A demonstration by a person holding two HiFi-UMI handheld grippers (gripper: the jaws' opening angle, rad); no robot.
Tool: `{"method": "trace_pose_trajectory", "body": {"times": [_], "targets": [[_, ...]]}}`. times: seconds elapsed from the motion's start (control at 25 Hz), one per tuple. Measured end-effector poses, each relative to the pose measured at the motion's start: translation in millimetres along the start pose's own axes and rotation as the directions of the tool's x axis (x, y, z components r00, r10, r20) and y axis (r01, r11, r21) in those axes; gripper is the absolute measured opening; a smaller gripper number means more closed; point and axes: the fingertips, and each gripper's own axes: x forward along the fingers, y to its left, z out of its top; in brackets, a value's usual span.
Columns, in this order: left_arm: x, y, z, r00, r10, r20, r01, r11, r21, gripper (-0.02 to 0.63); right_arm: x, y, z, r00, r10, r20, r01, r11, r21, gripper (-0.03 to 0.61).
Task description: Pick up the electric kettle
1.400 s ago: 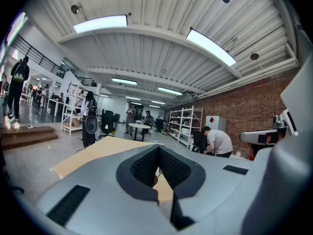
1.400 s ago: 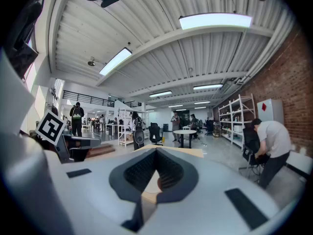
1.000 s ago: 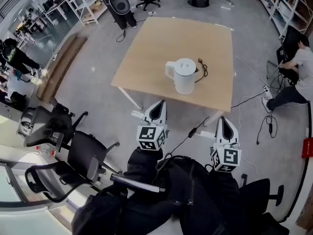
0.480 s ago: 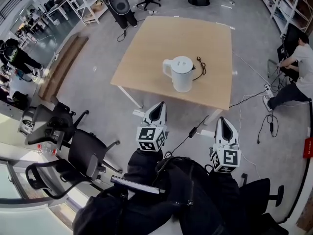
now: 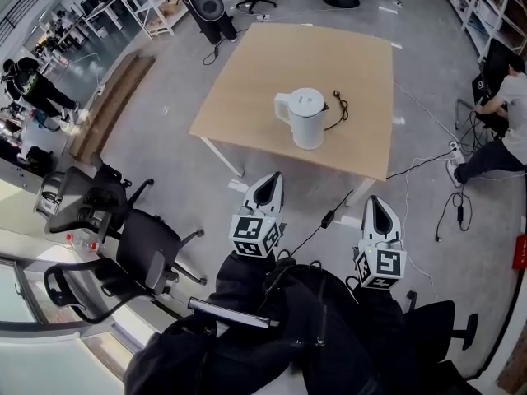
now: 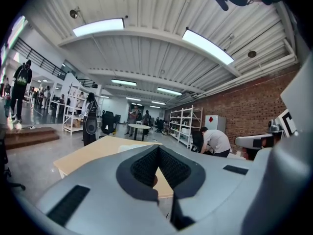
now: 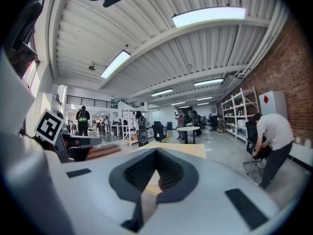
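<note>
Head view: left hand-held gripper (image 5: 268, 181) and right hand-held gripper (image 5: 375, 204) hang closed, empty, since the electric kettle (image 5: 307, 118) on the table (image 5: 247, 72) stands well beyond them.

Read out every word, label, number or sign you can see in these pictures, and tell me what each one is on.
No words or numbers can be read in any view.
Left marker cube: black and white square pattern, no letters.
Right marker cube: the same kind of pattern, no letters.
White cabinet: a red diamond sign, any print on it too small to read.
Kettle: plain white, no label shows.
</note>
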Motion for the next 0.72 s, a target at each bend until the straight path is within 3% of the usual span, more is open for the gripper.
{"method": "trace_pose_trajectory", "body": {"times": [0.16,0.36,0.72], "targets": [[-3.6,-2.5,-7.9,1.000,0.008,-0.019,-0.007,0.999,0.036,-0.003,0.5,2.4,-5.5,1.000,0.017,-0.007,-0.017,1.000,0.006,0.003],[-0.5,11.2,-10.6,0.998,0.058,-0.038,-0.058,0.998,0.012,-0.003,6.3,5.7,-9.1,0.999,0.031,-0.023,-0.031,0.999,0.009,0.003],[48.1,43.9,-9.0,0.997,0.063,-0.053,-0.062,0.998,0.011,-0.003,56.8,1.4,-8.8,0.999,0.023,-0.040,-0.022,1.000,0.018,0.003]]}}
